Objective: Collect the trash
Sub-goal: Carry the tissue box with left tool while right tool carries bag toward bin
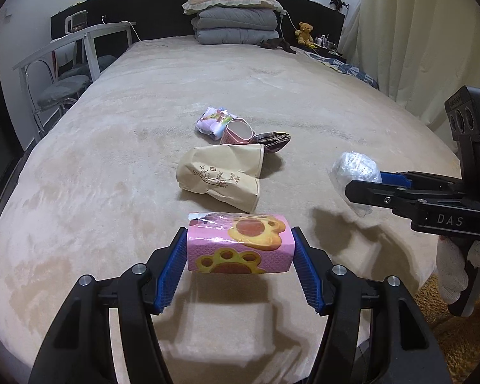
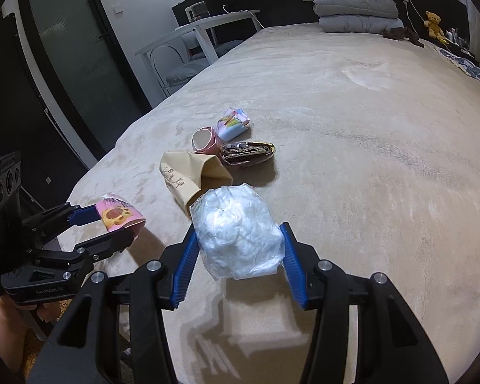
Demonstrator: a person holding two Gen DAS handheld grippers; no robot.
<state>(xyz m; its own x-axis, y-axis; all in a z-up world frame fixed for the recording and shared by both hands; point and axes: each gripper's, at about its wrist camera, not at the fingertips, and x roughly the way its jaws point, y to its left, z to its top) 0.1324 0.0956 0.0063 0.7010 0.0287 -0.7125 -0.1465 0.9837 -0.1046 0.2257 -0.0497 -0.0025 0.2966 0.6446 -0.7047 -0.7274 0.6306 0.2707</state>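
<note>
My left gripper [image 1: 240, 246] is shut on a pink snack wrapper [image 1: 240, 243] printed with paw shapes, held above the near end of the bed; it also shows in the right wrist view, the pink wrapper [image 2: 120, 216] between the left gripper's fingers [image 2: 112, 227]. My right gripper [image 2: 238, 240] is shut on a crumpled clear plastic bag [image 2: 236, 233], lifted off the bed; the bag [image 1: 355, 166] sits at the right gripper's tips [image 1: 364, 182] in the left wrist view. Left on the bed are a flattened beige paper bag [image 1: 220, 176], a pink cup [image 1: 236, 132], a colourful packet [image 1: 216, 120] and a dark wrapper [image 1: 273, 140].
The beige bedspread [image 1: 144, 128] fills both views. Folded grey blankets and a pillow [image 1: 233, 19] lie at the head, a teddy bear [image 1: 305, 32] beside them. A white side table and chair [image 1: 70, 60] stand on the left, a curtain [image 1: 416, 32] on the right, and a dark door [image 2: 64, 57].
</note>
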